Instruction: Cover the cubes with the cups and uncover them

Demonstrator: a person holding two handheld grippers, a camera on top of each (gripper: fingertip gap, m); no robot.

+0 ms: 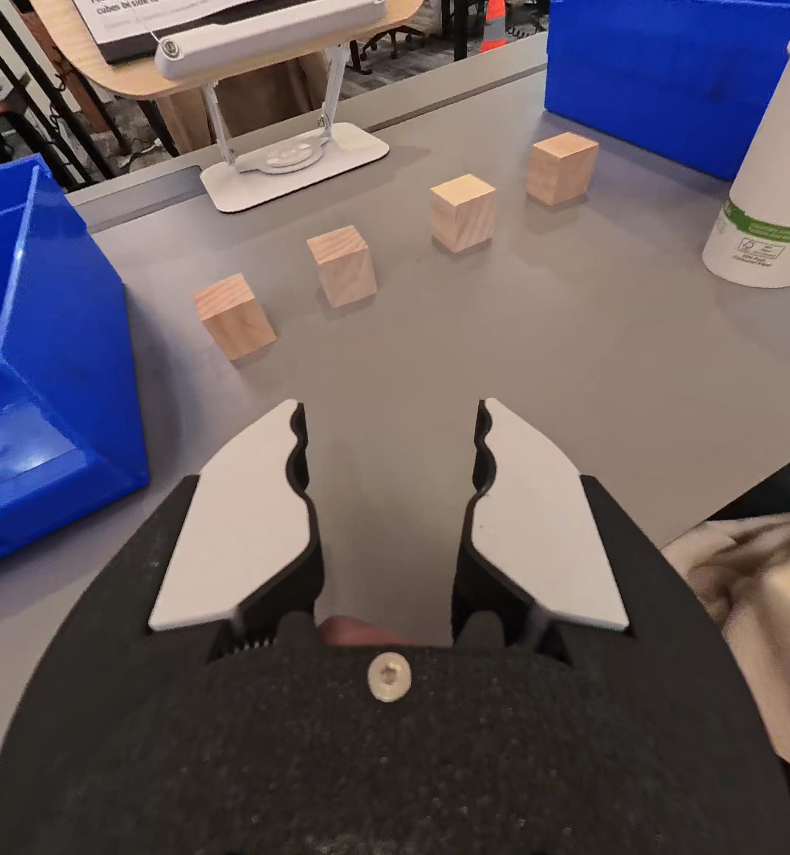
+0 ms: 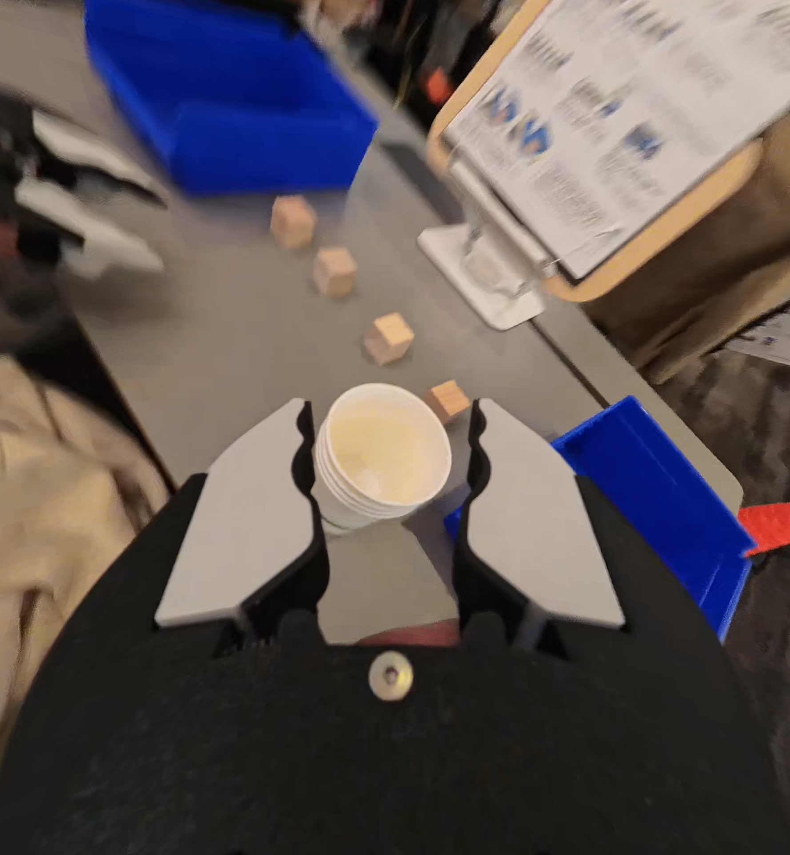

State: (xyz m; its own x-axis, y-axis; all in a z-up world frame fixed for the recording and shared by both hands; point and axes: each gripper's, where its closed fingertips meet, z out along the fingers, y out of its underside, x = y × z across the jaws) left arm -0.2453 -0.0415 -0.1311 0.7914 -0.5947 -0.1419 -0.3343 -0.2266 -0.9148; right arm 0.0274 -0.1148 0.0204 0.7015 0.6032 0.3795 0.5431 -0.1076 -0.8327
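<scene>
- We see the stack of cups (image 2: 374, 458) standing upright on the desk (image 2: 245, 351), just ahead of our right gripper (image 2: 391, 407), whose fingers are spread wide and hold nothing.
- Our left gripper (image 1: 389, 407), equally wide and empty, faces four cubes (image 1: 462, 212) farther off.

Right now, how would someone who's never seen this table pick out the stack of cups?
On the grey table, follow the row of four wooden cubes toward the right-hand blue bin. The stack of cups stands upright there: tall, white, round, with a green band.
</scene>
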